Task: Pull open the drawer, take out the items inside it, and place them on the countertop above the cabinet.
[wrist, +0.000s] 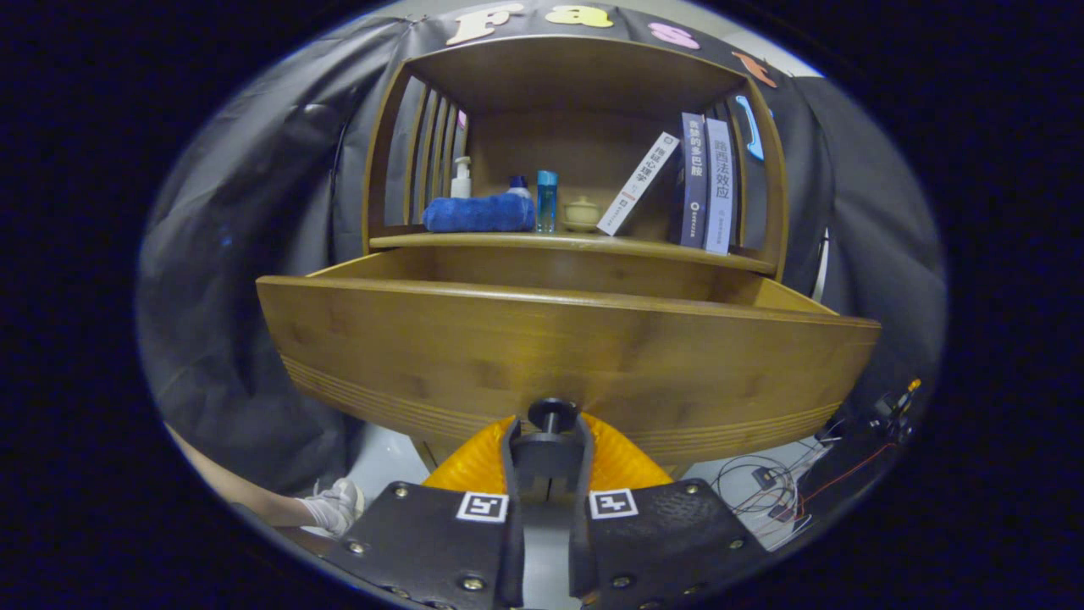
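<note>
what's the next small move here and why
Probably open the gripper and let go of the knob. The drawer already stands pulled well out from under the shelf, and the jaws are closed on its knob, so nothing inside can be reached until they release.

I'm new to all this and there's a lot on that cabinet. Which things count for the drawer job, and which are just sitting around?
Job:
- drawer, pulled out
- knob, gripped between the fingers
- countertop, where items go

Just about:
- blue cloth
- white bottle
- blue bottle
- small pot
- three books
- cables on the floor
</note>
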Motion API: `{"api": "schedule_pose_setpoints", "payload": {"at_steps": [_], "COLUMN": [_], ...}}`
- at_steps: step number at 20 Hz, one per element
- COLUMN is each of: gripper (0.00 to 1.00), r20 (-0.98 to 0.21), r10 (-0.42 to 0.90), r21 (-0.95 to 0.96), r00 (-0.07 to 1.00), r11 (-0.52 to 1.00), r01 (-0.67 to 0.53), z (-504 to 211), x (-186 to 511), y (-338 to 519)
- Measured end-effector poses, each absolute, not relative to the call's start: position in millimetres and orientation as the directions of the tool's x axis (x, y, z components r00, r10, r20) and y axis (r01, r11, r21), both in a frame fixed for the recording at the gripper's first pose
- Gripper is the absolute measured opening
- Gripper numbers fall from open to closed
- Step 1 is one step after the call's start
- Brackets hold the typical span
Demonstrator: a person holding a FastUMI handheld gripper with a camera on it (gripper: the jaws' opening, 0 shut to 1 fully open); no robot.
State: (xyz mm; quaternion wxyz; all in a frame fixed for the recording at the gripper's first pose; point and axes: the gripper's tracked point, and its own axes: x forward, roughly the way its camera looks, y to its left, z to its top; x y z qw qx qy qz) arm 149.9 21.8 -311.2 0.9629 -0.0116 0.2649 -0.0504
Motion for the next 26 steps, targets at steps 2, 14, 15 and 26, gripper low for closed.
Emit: {"api": "schedule_pose_setpoints", "payload": {"at_steps": [2, 14, 15, 26], "gripper": [0.21, 0.33, 0.38, 0.53], "r20": [-0.515, -0.544, -0.55, -0.435], "r10": [-0.096, -0.074, -0.068, -0.033], "r21": [-0.053, -0.052, -0.04, 0.008], "r00": [0.852, 0.836, 0.833, 0.9], "r11": [0.995, 0.997, 0.998, 0.999], "r01": [0.08, 0.055, 0.055, 0.041], "z": [-309.3, -310.6, -311.5, -229.5], "x": [142.4, 114.1, 109.5, 89.6], "y": [22.8, 28.0, 28.9, 32.8]}}
